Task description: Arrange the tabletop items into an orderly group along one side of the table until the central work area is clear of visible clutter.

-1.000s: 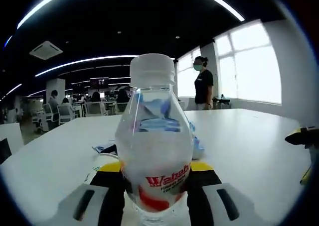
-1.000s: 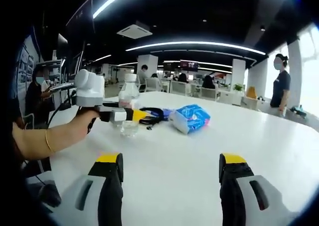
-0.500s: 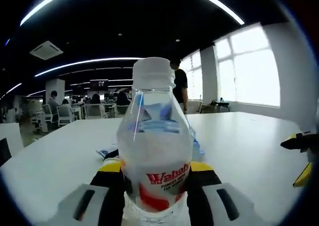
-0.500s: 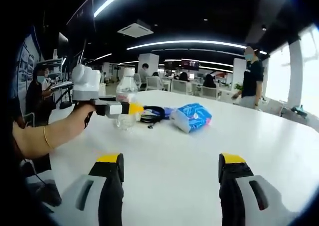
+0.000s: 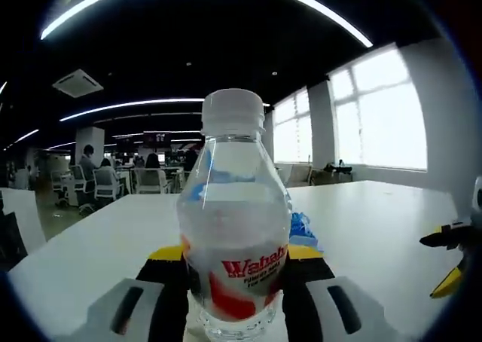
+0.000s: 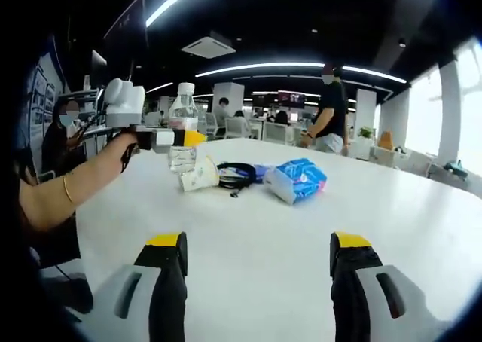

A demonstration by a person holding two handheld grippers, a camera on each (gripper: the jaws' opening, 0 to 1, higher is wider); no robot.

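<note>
A clear water bottle with a white cap and a red label stands upright between the black, yellow-tipped jaws of my left gripper, which is shut on it. In the right gripper view a hand holds that left gripper with the bottle above the white table, at the far left. Under it lie a tipped paper cup, a coiled black cable and a blue tissue pack. My right gripper is open over the near table, with nothing between its fingers.
The tissue pack peeks out behind the bottle, and the right gripper's tip shows at the right edge. A person stands beyond the table, another sits at the left. Office desks and chairs fill the background.
My left gripper has lifted the bottle off the table, uncovering the tipped paper cup. The standing person has walked leftwards behind the table. My right gripper has held still.
</note>
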